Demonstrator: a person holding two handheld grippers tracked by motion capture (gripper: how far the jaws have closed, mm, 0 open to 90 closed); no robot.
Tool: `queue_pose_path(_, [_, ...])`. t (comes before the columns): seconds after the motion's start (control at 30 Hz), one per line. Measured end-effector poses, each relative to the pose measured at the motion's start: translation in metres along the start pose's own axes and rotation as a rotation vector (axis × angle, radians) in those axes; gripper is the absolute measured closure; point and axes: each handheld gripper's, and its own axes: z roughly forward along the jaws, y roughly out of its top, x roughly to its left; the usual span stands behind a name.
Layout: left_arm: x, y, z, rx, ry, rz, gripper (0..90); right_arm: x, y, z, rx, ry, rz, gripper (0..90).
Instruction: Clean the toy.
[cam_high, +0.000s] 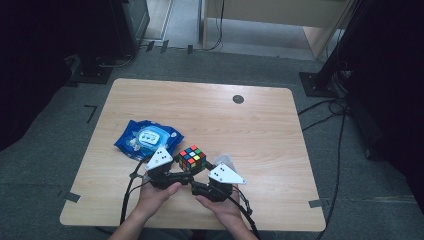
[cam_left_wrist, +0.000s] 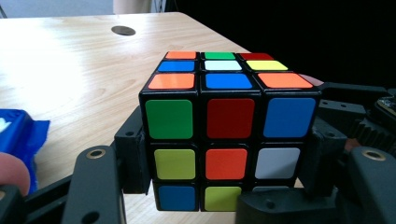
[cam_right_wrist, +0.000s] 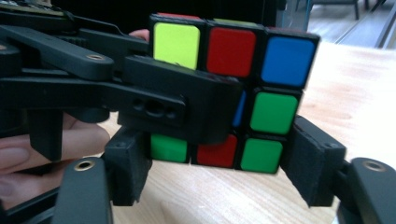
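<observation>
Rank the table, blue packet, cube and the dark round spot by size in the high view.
1. Table
2. Blue packet
3. Cube, somewhat smaller than the packet
4. Round spot

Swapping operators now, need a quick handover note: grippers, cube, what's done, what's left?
Left gripper: jaws clamped on the sides of the puzzle cube.
Right gripper: jaws around the cube's bottom layer; contact can't be confirmed.
Cube stands scrambled on the table, near the front edge. Blue wipes pack lies to its left, untouched.
Done: cube pinned from two sides.
Left: probably turning a layer; colours are still mixed on every visible face.
</observation>
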Motion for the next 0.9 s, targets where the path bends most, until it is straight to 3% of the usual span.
queue_pose_path(0.23, [0.000,0.001,-0.001,-0.006,-0.015,-0.003,34.0,0.000,-0.001,-0.003,-0.029,-0.015,-0.035,34.4])
queue_pose_path(0.43, [0.003,0.002,-0.002,0.006,-0.039,-0.011,32.5,-0.002,-0.001,-0.004,-0.007,-0.011,-0.058,34.6])
queue_pose_path(0.6, [0.010,0.007,-0.011,-0.032,-0.063,-0.027,29.7,-0.005,-0.001,-0.006,0.011,-0.015,-0.065,34.8])
queue_pose_path(0.9, [0.015,0.009,-0.020,-0.056,-0.122,0.022,27.9,-0.015,0.001,-0.011,0.035,0.010,-0.051,35.0])
